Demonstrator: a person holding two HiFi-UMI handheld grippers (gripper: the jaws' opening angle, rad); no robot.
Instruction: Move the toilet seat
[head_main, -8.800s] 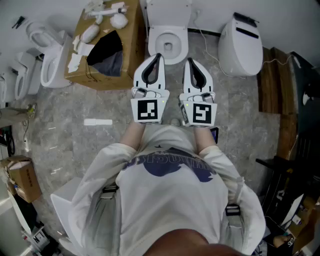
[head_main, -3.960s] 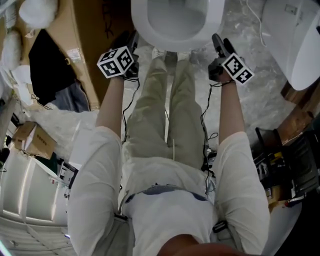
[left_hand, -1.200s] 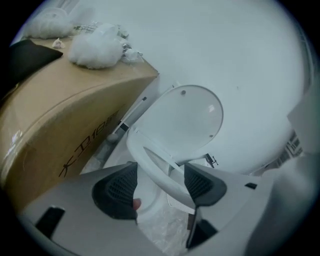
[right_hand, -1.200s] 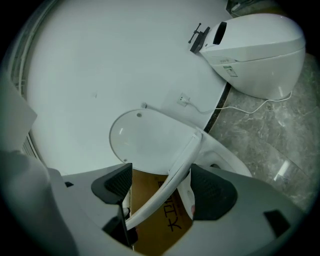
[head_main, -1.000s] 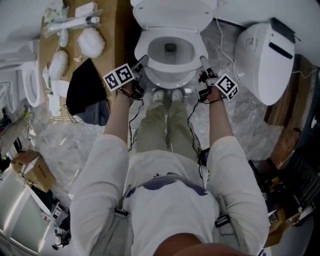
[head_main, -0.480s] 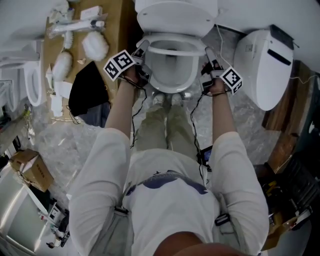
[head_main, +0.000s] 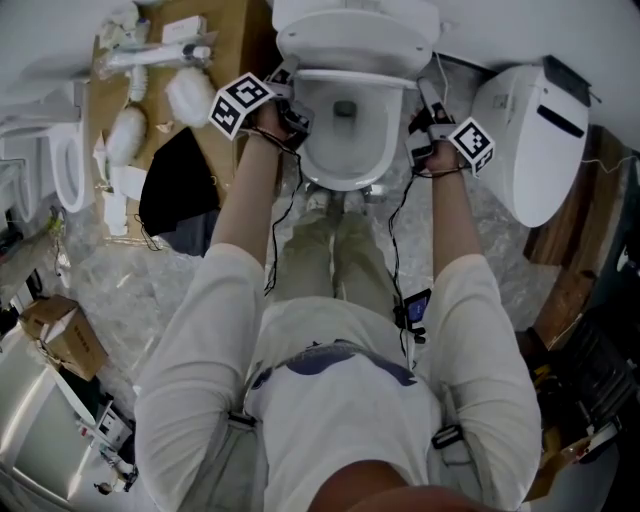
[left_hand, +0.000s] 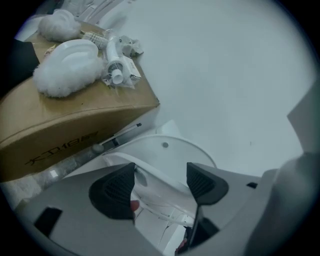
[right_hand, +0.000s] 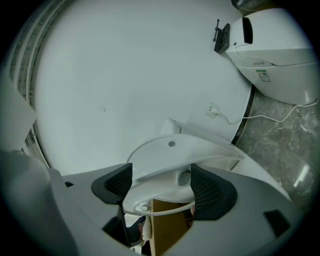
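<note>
Grey marbled floor tiles (head_main: 120, 265) fill the bottom of the shot, and closest to us is the person in a white shirt (head_main: 340, 400), pale trousers (head_main: 340, 250) running forward to the white ceramic toilet bowl (head_main: 320, 162). Both bare arms reach out, one down each side of that bowl. Over to the left gripper (left_hand: 160, 186), grey with black ribbed pads: its jaws pinch the left edge of the white plastic toilet seat (left_hand: 155, 181), the rim running slantwise from pad to pad. And the right gripper (right_hand: 162, 187) mirrors it, jaws clamped on the seat's right edge! So the seat hangs between the two tools, tilted up off the bowl, whose drain hole shows plainly from the head view. Just left of the toilet stands a brown cardboard box (left_hand: 75, 125), topped with white fluffy bundles (left_hand: 65, 72) and a white plastic tube (left_hand: 116, 67), a black cloth (head_main: 175, 185) draped at its near end. Off to the right, a second white toilet unit with a black strip (head_main: 535, 130) lies on the floor, a thin white cord (right_hand: 260, 117) trailing beside it. Behind it all, a plain white wall (right_hand: 125, 75).
</note>
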